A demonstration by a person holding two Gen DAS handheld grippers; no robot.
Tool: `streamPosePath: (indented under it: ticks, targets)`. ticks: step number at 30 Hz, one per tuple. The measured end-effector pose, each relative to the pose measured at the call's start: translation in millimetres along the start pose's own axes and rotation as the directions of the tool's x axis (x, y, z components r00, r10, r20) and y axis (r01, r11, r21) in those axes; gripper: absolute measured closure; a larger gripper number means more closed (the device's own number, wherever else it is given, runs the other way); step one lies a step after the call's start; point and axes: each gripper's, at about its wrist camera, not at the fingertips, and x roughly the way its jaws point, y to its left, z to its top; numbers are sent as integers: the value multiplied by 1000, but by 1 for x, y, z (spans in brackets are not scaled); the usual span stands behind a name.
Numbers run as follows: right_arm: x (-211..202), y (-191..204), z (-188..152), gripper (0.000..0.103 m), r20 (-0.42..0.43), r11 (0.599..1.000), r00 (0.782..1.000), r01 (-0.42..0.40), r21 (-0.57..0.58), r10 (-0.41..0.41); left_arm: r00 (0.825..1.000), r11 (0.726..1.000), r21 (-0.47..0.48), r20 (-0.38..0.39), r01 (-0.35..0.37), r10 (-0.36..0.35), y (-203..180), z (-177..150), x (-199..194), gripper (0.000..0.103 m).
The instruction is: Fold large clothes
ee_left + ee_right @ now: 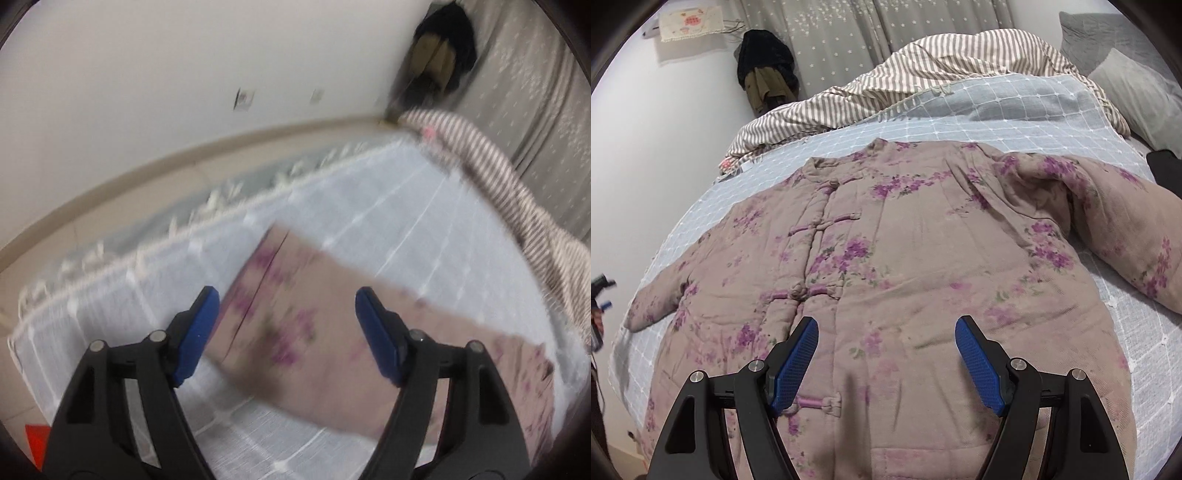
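A padded mauve jacket with purple flowers (886, 258) lies flat, front up, on a pale blue checked bedspread (960, 122). Its knot buttons run down the left of centre. The sleeve at the left (661, 295) lies straight out; the sleeve at the right (1126, 221) is rumpled and bent. My right gripper (886, 354) is open and empty, hovering above the jacket's lower front. My left gripper (288, 325) is open and empty above a sleeve end of the jacket (295, 314); this view is blurred by motion.
A striped duvet (923, 70) is bunched at the bed's far side, with grey pillows (1137, 88) at the right. Star-patterned curtains (849, 37) and dark hanging clothes (764, 66) stand behind. A white wall (184, 74) and the floor border the bed's fringed edge (147, 251).
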Motion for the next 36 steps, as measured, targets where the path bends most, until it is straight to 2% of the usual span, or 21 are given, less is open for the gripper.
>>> streamPosePath:
  ticks: [4, 5, 6, 8, 9, 12, 14, 16, 18, 20, 21, 22, 23, 24, 25, 26, 28, 32, 34, 36]
  targets:
    - [8, 3, -2, 25, -17, 1000, 1000, 7, 0, -7, 992, 992, -115, -123, -49, 34, 24, -37, 32, 27]
    - [10, 3, -2, 25, -20, 1000, 1000, 9, 3, -9, 992, 988, -141, -117, -63, 47, 25, -46, 36, 27]
    - [11, 3, -2, 25, -23, 1000, 1000, 10, 5, -10, 995, 988, -133, -76, -76, 67, 23, -49, 32, 27]
    - [14, 2, -3, 25, -29, 1000, 1000, 11, 17, -11, 995, 988, -118, -34, -100, 96, 13, -50, 26, 40]
    - [16, 1, -3, 25, -32, 1000, 999, 12, 22, -11, 997, 989, -126, -22, -77, 75, 8, -48, 24, 58]
    - [18, -1, -5, 25, -39, 999, 999, 27, 22, -26, 997, 984, -169, 33, -63, 70, 6, -44, 19, 86]
    - [17, -1, -7, 25, -37, 999, 999, 40, 11, -40, 991, 984, -161, 89, -82, 97, 3, -43, 12, 88]
    - [13, -2, -7, 25, -27, 999, 998, 53, 3, -53, 968, 976, -145, 169, -161, 185, 2, -46, 5, 89]
    - [8, -5, -7, 25, -17, 998, 998, 59, 0, -59, 958, 961, -135, 126, -239, 256, 0, -45, 16, 89]
    - [2, -10, -6, 25, -5, 998, 998, 61, 4, -61, 953, 952, -106, 66, -287, 295, -7, -50, 21, 87]
    - [-1, -13, -5, 25, -1, 998, 998, 68, 10, -68, 947, 948, -80, 72, -308, 314, -14, -52, 18, 81]
    - [-5, -17, -5, 25, 3, 997, 997, 76, 20, -76, 939, 944, -40, 100, -327, 329, -25, -56, 9, 70]
    - [-7, -20, -4, 25, 7, 997, 997, 78, 28, -78, 939, 945, -9, 116, -326, 325, -33, -58, 2, 61]
    - [-11, -25, -3, 25, 14, 996, 997, 77, 41, -78, 949, 955, 35, 125, -296, 290, -44, -62, -7, 38]
    - [-16, -30, -2, 25, 22, 995, 997, 78, 56, -79, 962, 965, 70, 125, -254, 244, -53, -66, -15, 22]
    - [-19, -34, -2, 25, 28, 994, 996, 81, 68, -83, 976, 974, 119, 124, -193, 178, -65, -72, -27, 21]
    - [-27, -45, -2, 24, 38, 991, 995, 91, 99, -95, 985, 971, 187, 121, -147, 125, -86, -84, -47, 20]
    - [-42, -67, -2, 22, 51, 982, 992, 110, 155, -119, 996, 949, 308, 75, -67, 46, -139, -115, -75, 16]
    - [-51, -78, -3, 21, 63, 976, 990, 115, 183, -129, 999, 938, 347, 31, -6, -5, -167, -137, -92, 15]
    - [-61, -92, -4, 20, 72, 969, 988, 119, 215, -137, 996, 928, 363, -37, 87, -79, -189, -164, -112, 14]
